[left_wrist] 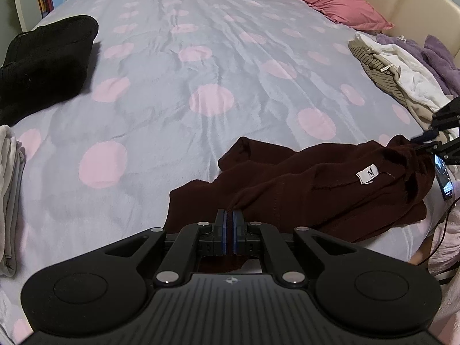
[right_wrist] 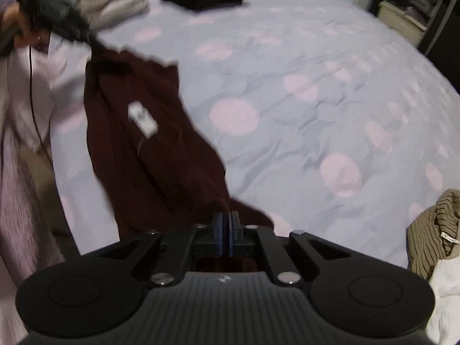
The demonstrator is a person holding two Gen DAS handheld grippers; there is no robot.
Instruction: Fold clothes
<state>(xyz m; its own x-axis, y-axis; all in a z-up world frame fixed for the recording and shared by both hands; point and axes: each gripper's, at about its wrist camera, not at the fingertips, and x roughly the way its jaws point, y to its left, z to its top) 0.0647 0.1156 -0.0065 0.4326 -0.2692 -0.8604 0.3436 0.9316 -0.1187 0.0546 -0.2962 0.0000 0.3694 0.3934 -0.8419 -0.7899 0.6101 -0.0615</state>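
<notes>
A dark maroon garment (left_wrist: pixel 316 189) lies crumpled on the near part of the bed, its white label (left_wrist: pixel 366 174) facing up. My left gripper (left_wrist: pixel 230 221) is shut on a fold of its left edge. In the right wrist view the same garment (right_wrist: pixel 138 143) stretches from the upper left toward my right gripper (right_wrist: pixel 226 221), whose blue pads are closed with maroon cloth pinched between them. The right gripper (left_wrist: pixel 442 141) also shows at the garment's far right corner in the left wrist view. The left gripper (right_wrist: pixel 69 28) appears blurred at the upper left.
The bed cover (left_wrist: pixel 201 57) is grey with pink dots. A folded black garment (left_wrist: pixel 49 57) lies far left, a pale folded stack (left_wrist: pixel 8 195) at the left edge. An unfolded pile of striped and white clothes (left_wrist: pixel 385 69), purple fleece (left_wrist: pixel 437 54), a pink pillow (left_wrist: pixel 333 3) and a phone (left_wrist: pixel 444 178) sit right.
</notes>
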